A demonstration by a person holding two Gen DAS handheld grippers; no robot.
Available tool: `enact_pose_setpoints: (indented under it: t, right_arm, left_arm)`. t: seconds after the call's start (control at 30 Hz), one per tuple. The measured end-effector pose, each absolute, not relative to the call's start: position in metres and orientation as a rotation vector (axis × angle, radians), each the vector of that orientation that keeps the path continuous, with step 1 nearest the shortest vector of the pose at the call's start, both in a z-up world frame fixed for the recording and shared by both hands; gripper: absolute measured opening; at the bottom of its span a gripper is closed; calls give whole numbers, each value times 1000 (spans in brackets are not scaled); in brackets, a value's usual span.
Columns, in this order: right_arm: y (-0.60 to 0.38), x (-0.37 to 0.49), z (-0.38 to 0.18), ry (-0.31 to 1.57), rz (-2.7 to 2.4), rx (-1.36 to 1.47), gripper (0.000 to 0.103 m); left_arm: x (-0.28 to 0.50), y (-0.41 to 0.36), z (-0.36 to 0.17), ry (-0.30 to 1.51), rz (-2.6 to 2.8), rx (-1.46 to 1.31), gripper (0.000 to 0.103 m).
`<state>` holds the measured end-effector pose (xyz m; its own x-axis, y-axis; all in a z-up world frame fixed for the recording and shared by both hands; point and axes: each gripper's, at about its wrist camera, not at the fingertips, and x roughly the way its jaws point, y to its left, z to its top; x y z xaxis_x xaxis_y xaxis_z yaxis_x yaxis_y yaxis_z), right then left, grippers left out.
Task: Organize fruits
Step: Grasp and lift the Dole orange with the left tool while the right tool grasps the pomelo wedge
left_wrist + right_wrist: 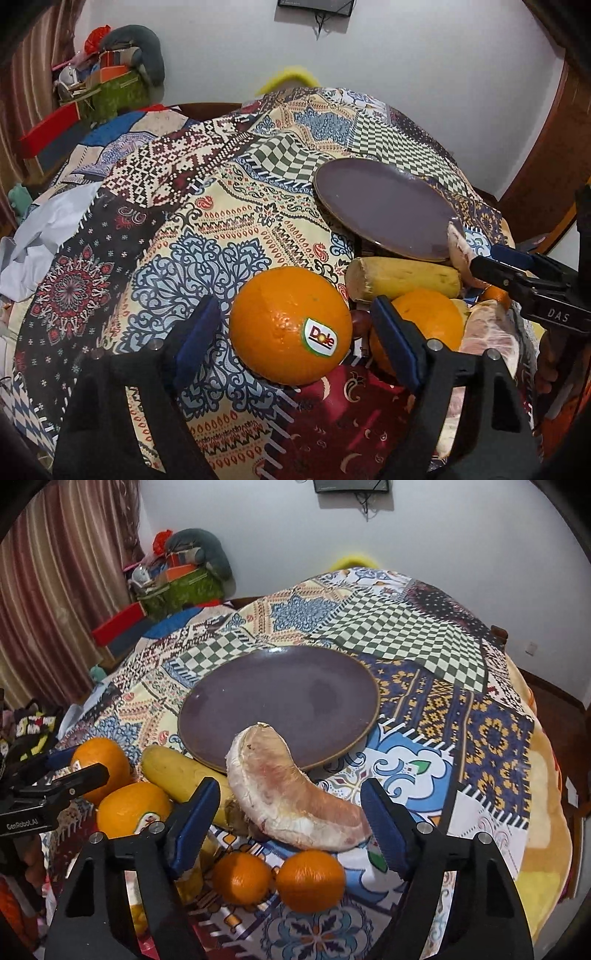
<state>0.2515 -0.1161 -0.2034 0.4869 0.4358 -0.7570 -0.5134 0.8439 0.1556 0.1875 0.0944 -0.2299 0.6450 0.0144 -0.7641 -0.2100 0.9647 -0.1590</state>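
On the patchwork-patterned cloth (155,229), through the left wrist view, we see our left gripper (295,328) spread wide around a round orange with a sticker (290,325), neither blue pad touching its skin. The sticker reads "Dole". A second orange (432,321) sits just behind the right-hand finger, and a yellow peeled banana piece (402,277) lies beyond it, close to the rim of the flat purple ceramic plate (384,206). At the right edge our right gripper (480,258) reaches in beside a pale pomelo segment (458,251); its body bears the letters "DAS". From here we cannot tell how its jaws stand.

In the right wrist view, our right gripper (291,808) stands wide apart with the curved pink-and-white pomelo segment (291,797) between its fingers, its far tip overlapping the purple plate (280,694). We cannot tell whether the pads touch it. Two small tangerines (280,878) lie side by side just below it. To the left lie the banana piece (177,771) and two oranges (122,786); the left gripper body (26,812) there reads "GenRobot.AI".
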Motion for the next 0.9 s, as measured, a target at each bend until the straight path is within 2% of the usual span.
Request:
enact_pose_setpoints:
  t: [0.17,0.27,0.43,0.8,0.9]
  right_arm:
    - [-113,255,-212,923,603,-144,76]
    - [-117,257,-213,928,607,-142,71]
    - [-120,257,-210,926,621,-119,53]
    - [-116,278,-217,975,659,-101,56]
    - [-114,277,-217,972,683,-101,53]
  left_arm:
    - [191,95,-235,872,120,-254,81]
    - [192,95,-238,879,122,-252,76]
    - [196,98,-239,884,129,-256,70]
    - [196,100,-239,882,126,-262,69]
    - [196,100,-239,884,126,-258,69]
